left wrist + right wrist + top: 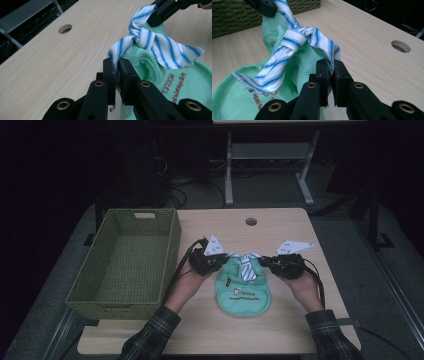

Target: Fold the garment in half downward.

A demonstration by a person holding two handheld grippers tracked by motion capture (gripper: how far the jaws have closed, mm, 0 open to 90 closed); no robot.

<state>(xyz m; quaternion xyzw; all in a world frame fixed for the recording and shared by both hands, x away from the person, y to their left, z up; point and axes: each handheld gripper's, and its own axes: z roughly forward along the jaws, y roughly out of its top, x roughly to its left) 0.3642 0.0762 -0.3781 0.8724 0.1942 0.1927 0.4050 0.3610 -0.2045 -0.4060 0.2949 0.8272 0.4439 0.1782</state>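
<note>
Left gripper: your left gripper point(216, 261) sits at the garment's left shoulder; in the left gripper view point(117, 72) its jaws are clenched on the striped collar, with white-and-blue cloth pinched flat between the pads.
Right gripper: your right gripper point(267, 262) mirrors it at the garment's right shoulder; in the right gripper view point(331, 71) the jaws are likewise clamped on the collar's other end.
Green garment: the small mint-green garment point(243, 292) lies near the middle of the table, closer to the near edge than the far one, its rounded hem pointing toward you (printed lettering faces up). The top part by the collar is lifted a little off the wood between the two grippers; the lower part rests on the tabletop.
Striped collar: the striped collar point(246, 265) is knotted at the centre like a small tie, the knot point(136, 37) hanging between your two grips and the loose tail draped over the green cloth.
Basket: the woven green basket point(169, 255) stands along the table's left edge, just beside your left hand point(187, 285), apart from the garment.
Table: the light wooden table point(290, 227) has a round cable hole point(251, 221) near its far edge, well beyond the garment.
Right hand: your right hand point(306, 287) rests toward the right edge.
</note>
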